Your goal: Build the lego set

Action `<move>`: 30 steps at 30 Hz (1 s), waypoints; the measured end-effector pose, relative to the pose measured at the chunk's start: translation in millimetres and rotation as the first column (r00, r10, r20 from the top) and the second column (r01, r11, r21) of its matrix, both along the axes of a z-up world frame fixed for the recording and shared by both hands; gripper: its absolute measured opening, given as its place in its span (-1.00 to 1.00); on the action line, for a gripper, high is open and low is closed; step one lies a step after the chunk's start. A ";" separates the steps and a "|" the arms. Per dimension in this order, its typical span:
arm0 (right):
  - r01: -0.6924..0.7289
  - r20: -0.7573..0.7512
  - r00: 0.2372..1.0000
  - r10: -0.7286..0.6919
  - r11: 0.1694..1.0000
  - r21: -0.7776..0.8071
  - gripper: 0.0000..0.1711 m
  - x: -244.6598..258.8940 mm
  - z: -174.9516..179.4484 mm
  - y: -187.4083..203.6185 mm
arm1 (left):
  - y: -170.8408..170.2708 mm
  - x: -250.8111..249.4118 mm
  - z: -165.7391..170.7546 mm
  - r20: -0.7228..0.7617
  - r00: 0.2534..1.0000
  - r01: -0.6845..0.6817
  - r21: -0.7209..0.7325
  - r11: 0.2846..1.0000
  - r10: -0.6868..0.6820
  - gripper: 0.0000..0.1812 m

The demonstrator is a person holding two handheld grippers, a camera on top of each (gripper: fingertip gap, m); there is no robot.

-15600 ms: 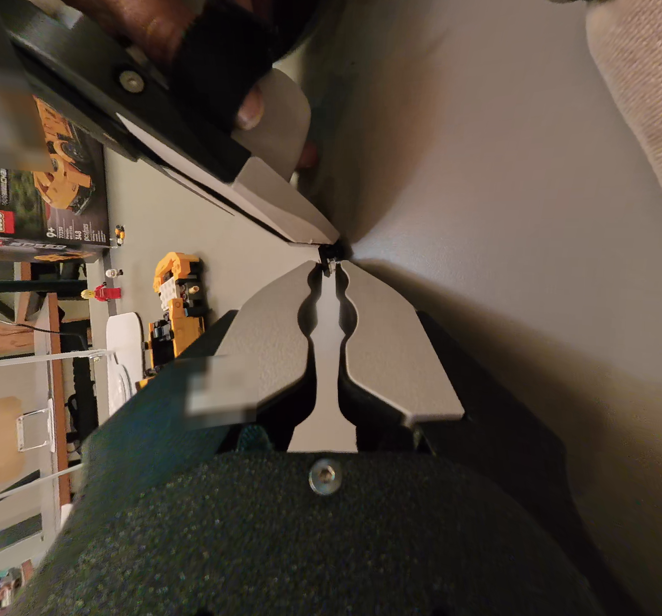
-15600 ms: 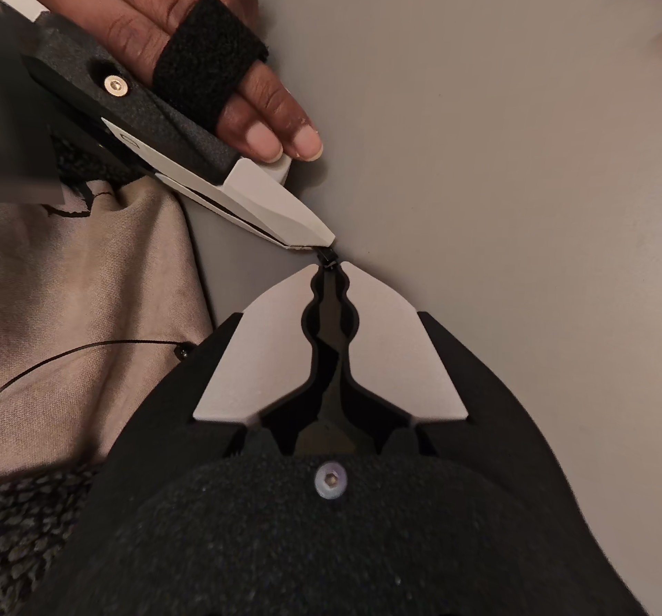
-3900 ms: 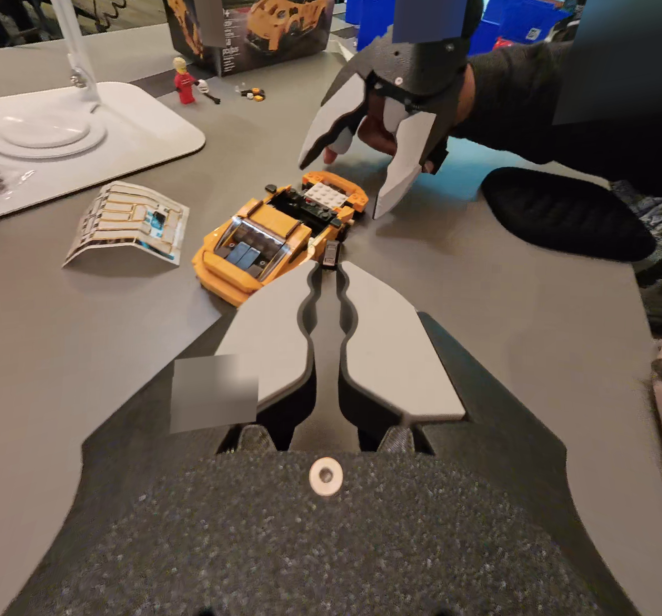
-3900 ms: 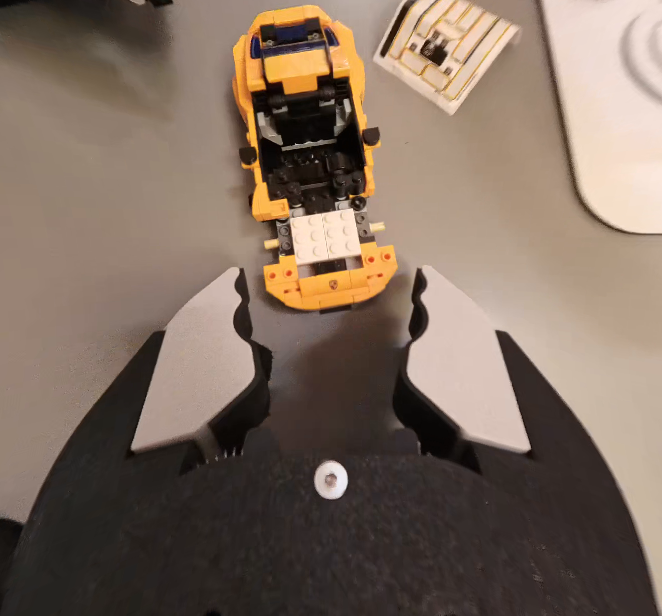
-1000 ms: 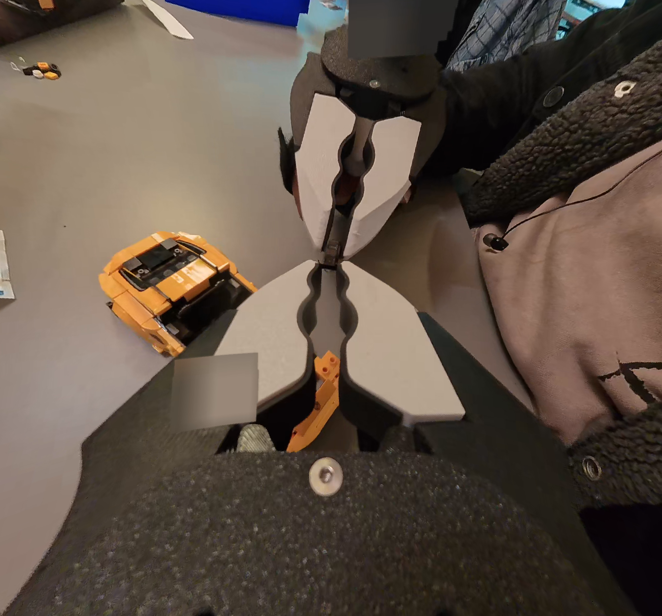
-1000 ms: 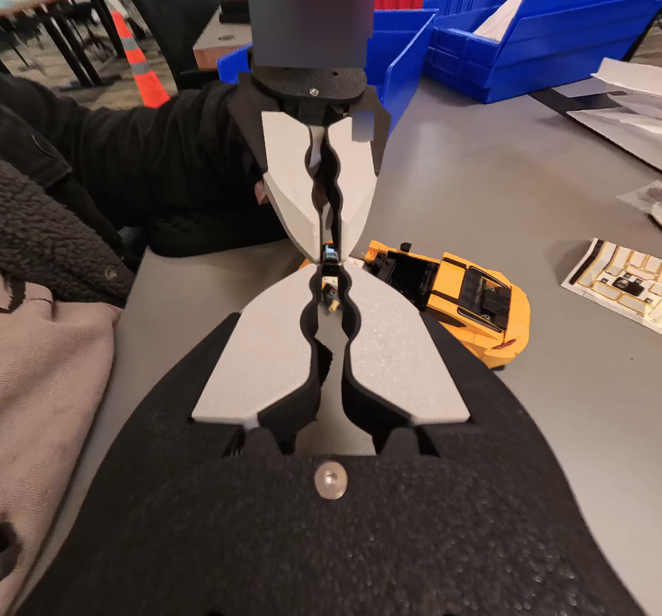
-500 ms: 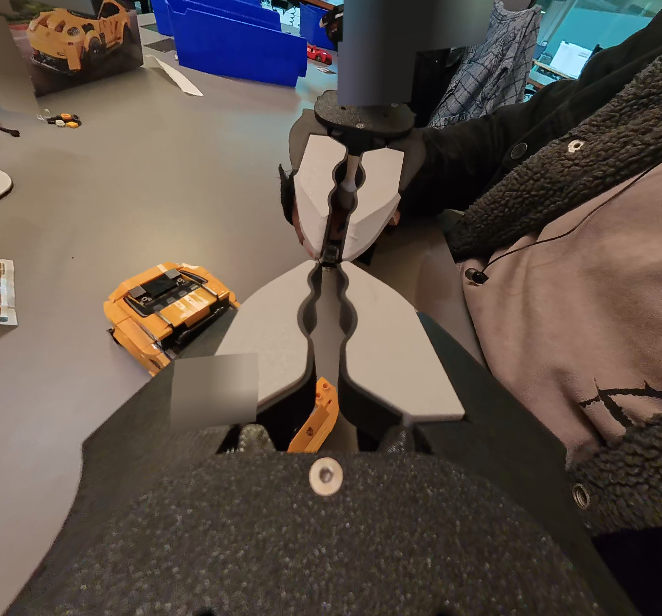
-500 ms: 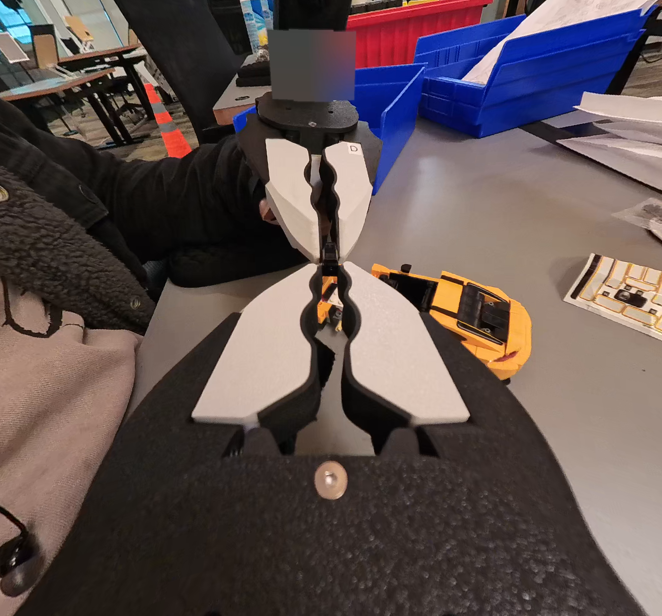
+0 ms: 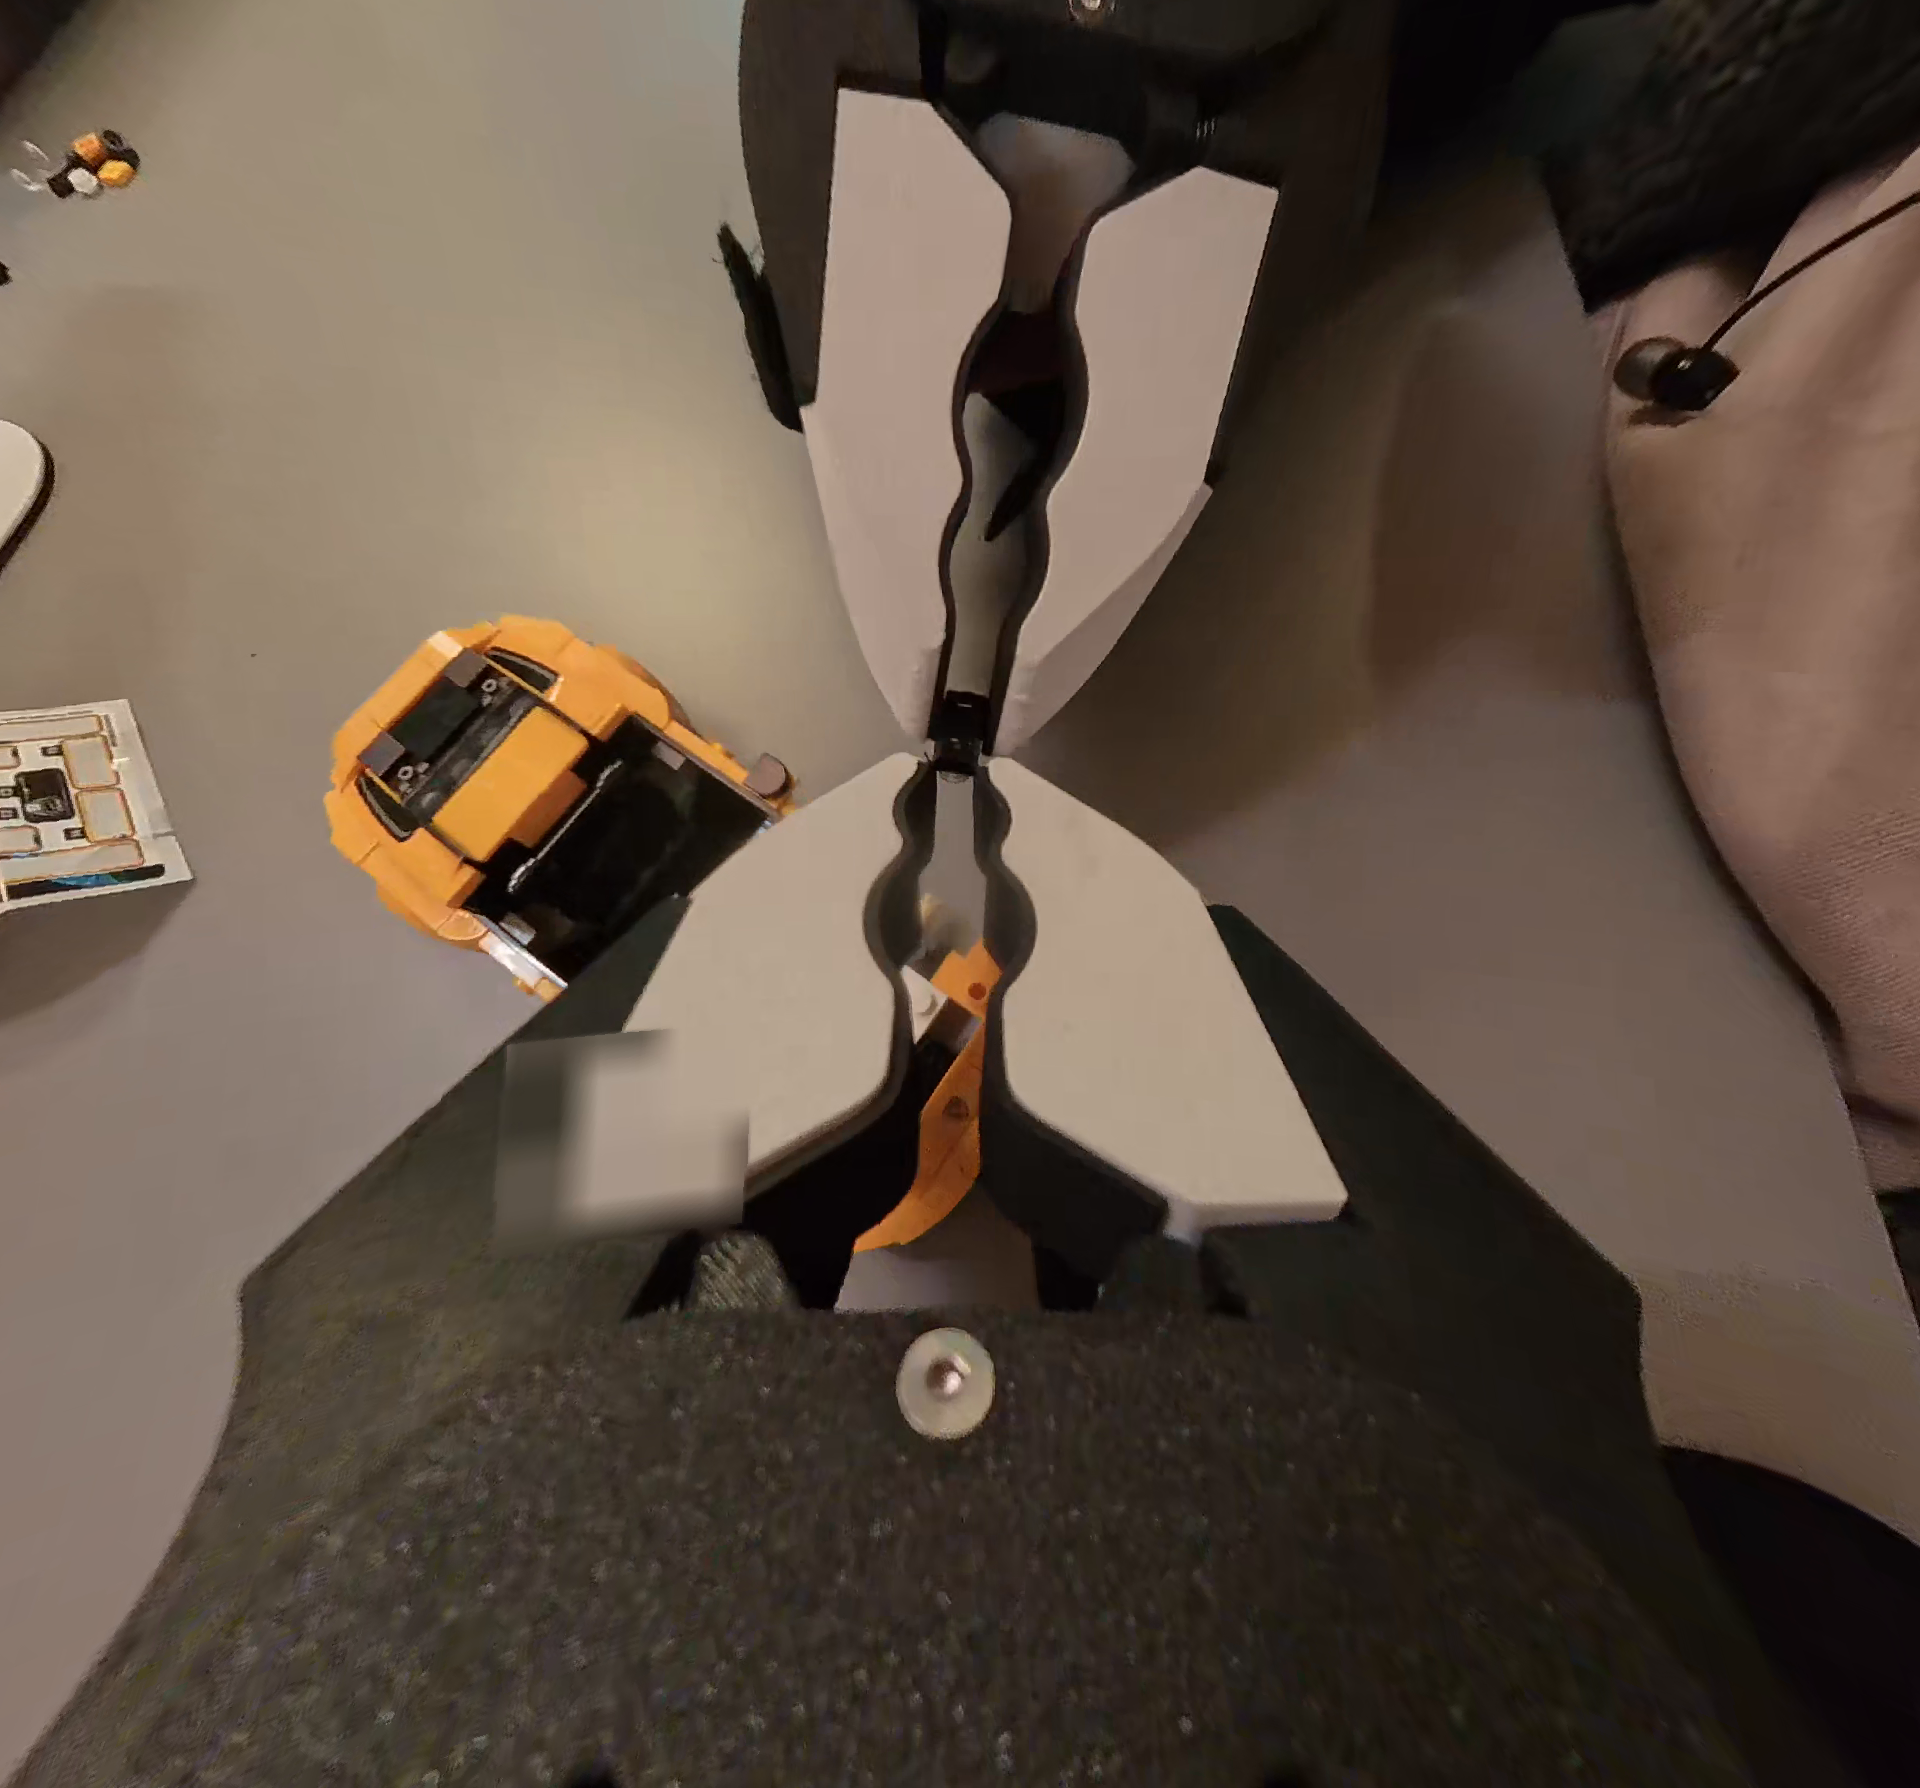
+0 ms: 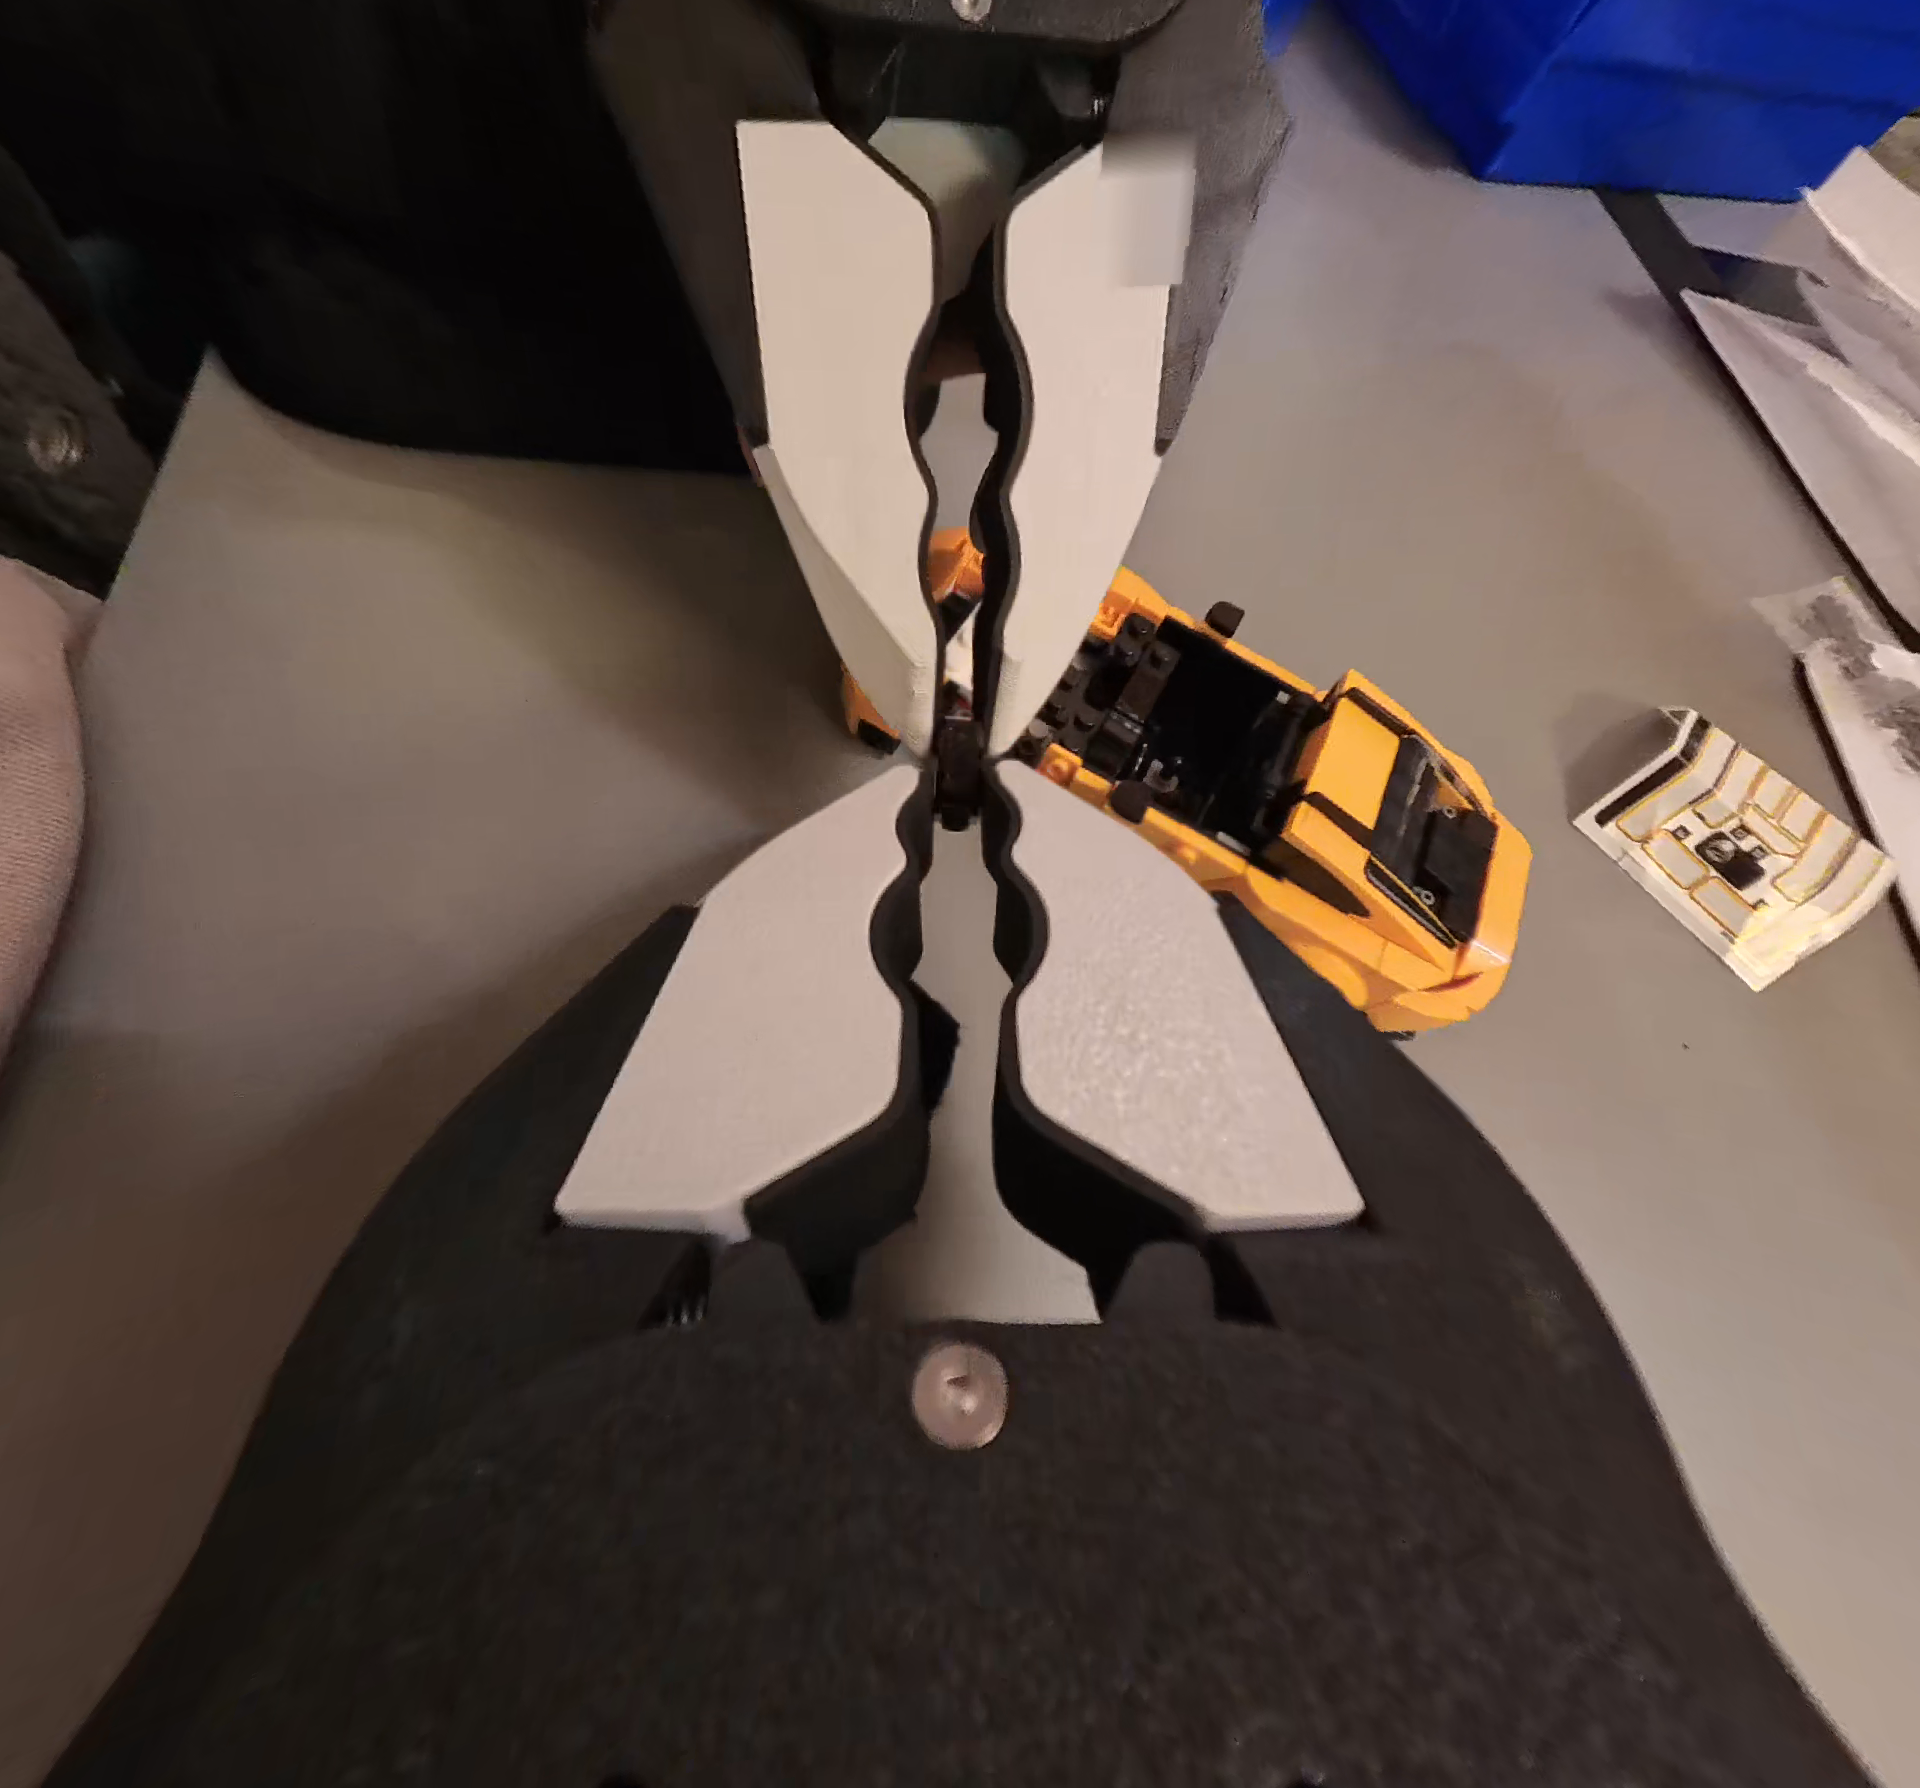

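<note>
- Your jaws on both sides are pressed nearly together, tip to tip: the left gripper [image 9: 954, 770] and the right gripper [image 10: 958, 793] each pinch the same small black piece [image 9: 958, 728] from opposite ends, above the surface [image 9: 436, 367].
- One orange lego car [image 10: 1257, 803], its roof off and black interior showing, lies on the surface just beside and partly under the meeting tips.
- One sticker sheet [image 10: 1730, 850] lies just beyond the car's nose.
- Blue bins [image 10: 1621, 13] stand at the far edge in the right wrist view, with white papers [image 10: 1829, 408] beside them.
- A cluster of tiny loose pieces [image 9: 88, 164] sits well apart.
- Bare surface lies open between the car and that cluster.
</note>
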State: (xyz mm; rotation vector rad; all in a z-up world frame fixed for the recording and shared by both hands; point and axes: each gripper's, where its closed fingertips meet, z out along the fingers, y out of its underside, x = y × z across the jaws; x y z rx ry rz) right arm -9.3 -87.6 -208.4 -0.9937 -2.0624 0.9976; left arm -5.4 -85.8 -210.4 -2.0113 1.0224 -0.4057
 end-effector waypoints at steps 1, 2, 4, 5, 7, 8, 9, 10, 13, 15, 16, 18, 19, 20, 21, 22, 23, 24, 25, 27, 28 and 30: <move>0.006 0.009 1.000 -0.006 1.000 0.017 -0.90 -0.4 -2.7 0.2 | -0.1 0.2 -1.4 -0.011 1.000 0.001 -0.002 1.000 -0.001 -0.93; 0.011 0.018 1.000 -0.011 0.999 0.034 -0.91 -0.6 -5.1 0.2 | -0.3 0.3 -3.0 -0.020 1.000 0.001 -0.005 1.000 -0.001 -0.93; 0.033 0.024 0.999 -0.034 0.999 0.041 -0.91 -2.1 -7.0 1.4 | 0.2 -1.1 -5.1 -0.030 1.000 -0.003 -0.006 1.000 0.003 -0.93; 0.046 0.029 0.999 -0.046 0.999 0.015 -0.91 -2.9 -6.7 1.9 | 0.6 -3.2 -4.0 -0.028 1.000 -0.010 -0.003 1.000 0.010 -0.92; 0.081 0.052 0.995 -0.080 0.997 -0.020 -0.91 -3.6 -8.7 7.8 | 4.2 -15.8 3.7 -0.017 0.998 -0.061 0.019 0.998 0.061 -0.86; 0.100 0.052 0.994 -0.098 0.994 -0.034 -0.91 -4.2 -8.4 11.7 | 6.6 -25.7 9.9 -0.001 0.995 -0.103 0.032 0.994 0.103 -0.85; 0.119 0.059 0.992 -0.116 0.992 -0.049 -0.91 -4.7 -8.4 15.2 | 8.6 -37.1 15.4 0.016 0.989 -0.150 0.037 0.988 0.150 -0.85; 0.135 0.072 0.989 -0.131 0.989 -0.063 -0.91 -4.9 -9.3 17.9 | 9.6 -49.4 18.1 0.024 0.980 -0.198 0.029 0.980 0.197 -0.82; 0.170 0.099 0.982 -0.162 0.982 -0.077 -0.91 -5.4 -12.8 22.3 | 7.2 -80.4 11.3 0.005 0.951 -0.309 -0.039 0.950 0.309 -0.72; 0.186 0.112 0.978 -0.176 0.979 -0.080 -0.91 -6.2 -14.8 22.9 | 3.3 -88.3 -2.3 0.000 0.939 -0.341 -0.132 0.931 0.344 -0.65; 0.192 0.118 0.976 -0.182 0.978 -0.083 -0.91 -6.4 -16.0 22.7 | 3.0 -89.0 -9.3 0.000 0.934 -0.352 -0.176 0.919 0.358 -0.63; 0.202 0.129 0.973 -0.190 0.975 -0.090 -0.91 -7.0 -18.1 21.6 | 2.8 -81.0 -21.1 0.027 0.934 -0.338 -0.259 0.905 0.357 -0.58; 0.202 0.133 0.973 -0.189 0.975 -0.093 -0.91 -7.1 -18.9 20.4 | 3.5 -76.6 -24.3 0.054 0.932 -0.330 -0.293 0.898 0.360 -0.59; 0.206 0.134 0.972 -0.193 0.974 -0.094 -0.91 -7.5 -19.4 19.8 | 4.1 -72.9 -25.9 0.084 0.927 -0.321 -0.325 0.890 0.365 -0.57; 0.210 0.137 0.971 -0.196 0.973 -0.094 -0.91 -7.8 -20.1 19.2 | 3.5 -70.7 -28.6 0.101 0.924 -0.311 -0.359 0.880 0.368 -0.58; 0.213 0.144 0.970 -0.198 0.973 -0.092 -0.91 -7.8 -21.7 18.8 | 3.1 -70.0 -31.1 0.108 0.921 -0.307 -0.386 0.870 0.373 -0.60; 0.222 0.155 0.966 -0.207 0.971 -0.085 -0.91 -7.7 -24.2 19.9 | 3.6 -69.0 -30.8 0.124 0.918 -0.302 -0.400 0.865 0.378 -0.62; 0.234 0.162 0.962 -0.220 0.969 -0.079 -0.91 -7.6 -25.9 22.0 | 3.7 -67.6 -29.0 0.144 0.915 -0.292 -0.405 0.866 0.376 -0.66; 0.242 0.166 0.960 -0.227 0.967 -0.078 -0.91 -7.5 -26.6 24.1 | 3.6 -66.2 -27.5 0.157 0.915 -0.283 -0.405 0.869 0.371 -0.69; 0.249 0.172 0.958 -0.230 0.963 -0.101 -0.91 -6.7 -25.0 25.9 | 2.5 -63.6 -27.1 0.152 0.924 -0.269 -0.394 0.879 0.351 -0.72; 0.257 0.179 0.955 -0.236 0.961 -0.104 -0.91 -6.1 -25.4 28.0 | 1.5 -61.2 -27.1 0.144 0.931 -0.258 -0.385 0.886 0.334 -0.74; 0.256 0.191 0.954 -0.232 0.960 -0.111 -0.91 -4.3 -26.9 29.2 | 1.2 -57.9 -27.4 0.125 0.941 -0.251 -0.366 0.896 0.314 -0.72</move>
